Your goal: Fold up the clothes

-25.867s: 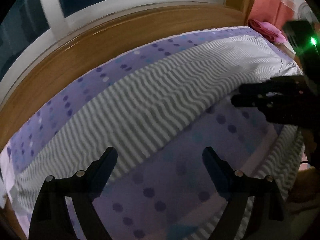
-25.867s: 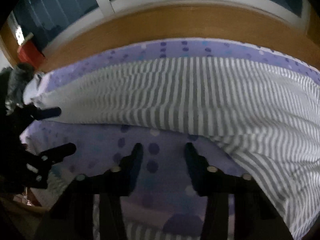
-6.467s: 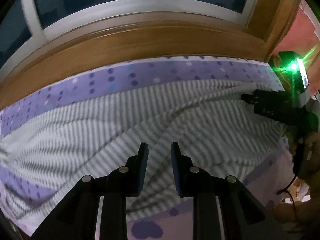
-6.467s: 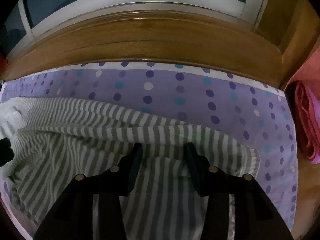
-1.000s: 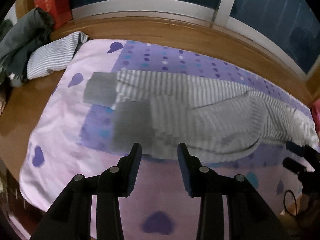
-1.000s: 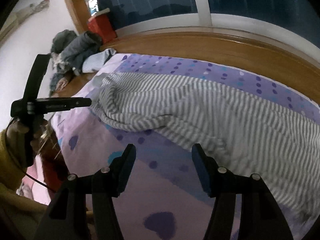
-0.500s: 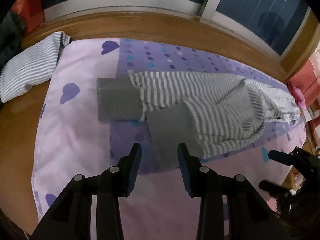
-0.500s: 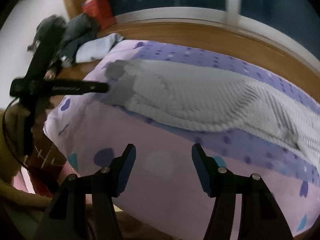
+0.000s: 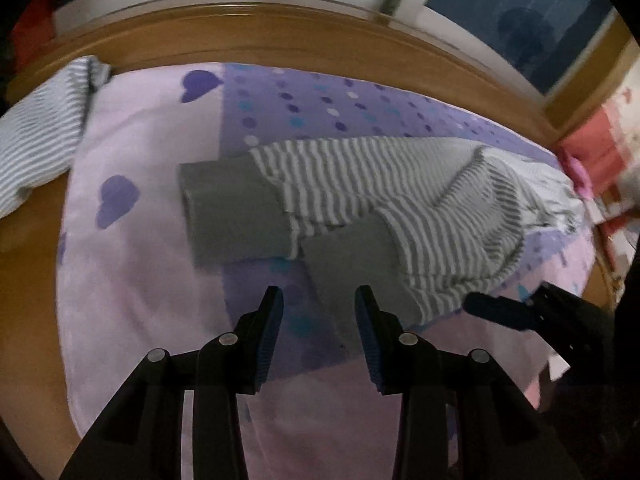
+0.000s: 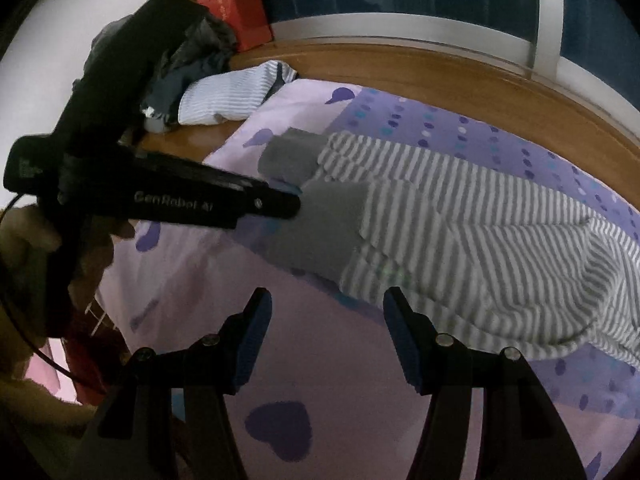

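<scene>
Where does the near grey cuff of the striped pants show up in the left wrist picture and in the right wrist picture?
Left wrist view: the near grey cuff lies just below centre, beyond the gap between the left gripper fingers.
Right wrist view: the same cuff sits at centre, just past the tip of the other gripper.
Shared landmark: the folded blue-striped garment, far left in the left wrist view, upper left in the right wrist view.

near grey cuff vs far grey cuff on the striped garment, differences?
The near cuff lies right ahead of the left gripper; the far cuff sits further back. The near cuff runs slantwise on the purple dotted sheet; the far cuff lies squarer, partly on the pink. Both are plain grey, flat, ungripped.
</scene>
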`<state>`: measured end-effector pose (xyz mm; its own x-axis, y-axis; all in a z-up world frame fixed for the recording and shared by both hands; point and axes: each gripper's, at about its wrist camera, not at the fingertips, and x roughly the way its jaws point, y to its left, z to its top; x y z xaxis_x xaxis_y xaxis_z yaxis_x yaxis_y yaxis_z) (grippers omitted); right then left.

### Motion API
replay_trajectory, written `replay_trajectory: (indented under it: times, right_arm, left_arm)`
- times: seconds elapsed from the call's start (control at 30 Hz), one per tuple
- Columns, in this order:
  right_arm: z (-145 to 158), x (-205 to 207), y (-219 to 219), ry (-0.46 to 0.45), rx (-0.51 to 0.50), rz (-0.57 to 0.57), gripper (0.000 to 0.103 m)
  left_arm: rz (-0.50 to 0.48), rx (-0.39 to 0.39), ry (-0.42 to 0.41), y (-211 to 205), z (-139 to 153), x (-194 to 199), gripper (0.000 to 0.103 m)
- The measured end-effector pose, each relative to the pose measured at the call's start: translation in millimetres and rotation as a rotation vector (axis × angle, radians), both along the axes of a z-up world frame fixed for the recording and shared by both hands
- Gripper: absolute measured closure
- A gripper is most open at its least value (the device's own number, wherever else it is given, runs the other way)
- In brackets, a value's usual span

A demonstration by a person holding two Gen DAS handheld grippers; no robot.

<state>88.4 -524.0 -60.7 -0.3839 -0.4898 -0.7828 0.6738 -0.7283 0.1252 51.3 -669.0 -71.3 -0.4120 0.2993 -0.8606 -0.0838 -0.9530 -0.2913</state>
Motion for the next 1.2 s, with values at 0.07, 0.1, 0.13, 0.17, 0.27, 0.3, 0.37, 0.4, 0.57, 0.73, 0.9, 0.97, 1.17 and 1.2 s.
replay_trajectory:
  times: [0.07, 0.1, 0.13, 0.17, 0.27, 0.3, 0.37, 0.4, 0.57, 0.73, 0.9, 0.97, 1.17, 1.2]
  right_arm:
    - [0, -1, -7, 0.015, 0.005, -0.032, 0.044]
    - [-2, -2, -11, 0.015, 0.013, -0.059, 0.044]
    - [-4, -4, -15, 0.012, 0.022, -0.086, 0.044]
    - [-5, -5, -19, 0.008, 0.028, -0.119, 0.044]
    - [-9, -5, -32, 0.003, 0.016, -0.205, 0.044]
    - [-11, -5, -38, 0.01, 0.023, -0.229, 0.044]
    - [-17, -5, -47, 0.027, 0.05, -0.274, 0.044]
    - [-20, -5, -51, 0.034, 0.065, -0.297, 0.044]
    - [-32, 0, -58, 0.081, 0.099, -0.345, 0.043]
    - [-29, 0, -50, 0.082, 0.076, -0.393, 0.067]
    - [-6, 1, -39, 0.105, 0.005, -0.447, 0.089]
    - [16, -3, -37, 0.158, -0.05, -0.464, 0.089]
    - [91, -18, -56, 0.369, -0.234, -0.451, 0.09]
    - [91, -22, -66, 0.38, -0.221, -0.429, 0.09]
  left_arm:
    - [-0.057, 0.021, -0.001, 1, -3, -6, 0.065]
    - [-0.092, 0.031, -0.007, 1, -4, -10, 0.065]
    - [-0.129, 0.033, -0.009, 2, -5, -12, 0.065]
    - [-0.165, 0.035, -0.01, 2, -6, -14, 0.065]
    - [-0.275, 0.041, -0.013, 4, -9, -22, 0.065]
    - [-0.297, 0.04, -0.012, 5, -10, -24, 0.065]
    - [-0.338, 0.038, -0.01, 7, -13, -28, 0.065]
    - [-0.358, 0.038, -0.008, 8, -15, -30, 0.065]
    - [-0.395, 0.055, 0.001, 14, -15, -32, 0.061]
    - [-0.39, 0.2, -0.019, 11, -14, -36, 0.093]
    - [-0.415, 0.199, 0.123, 15, 31, -30, 0.093]
    - [-0.401, 0.188, 0.242, 6, 70, -34, 0.093]
    - [-0.317, 0.111, 0.441, -29, 129, -42, 0.093]
    - [-0.299, 0.093, 0.402, -34, 116, -48, 0.093]
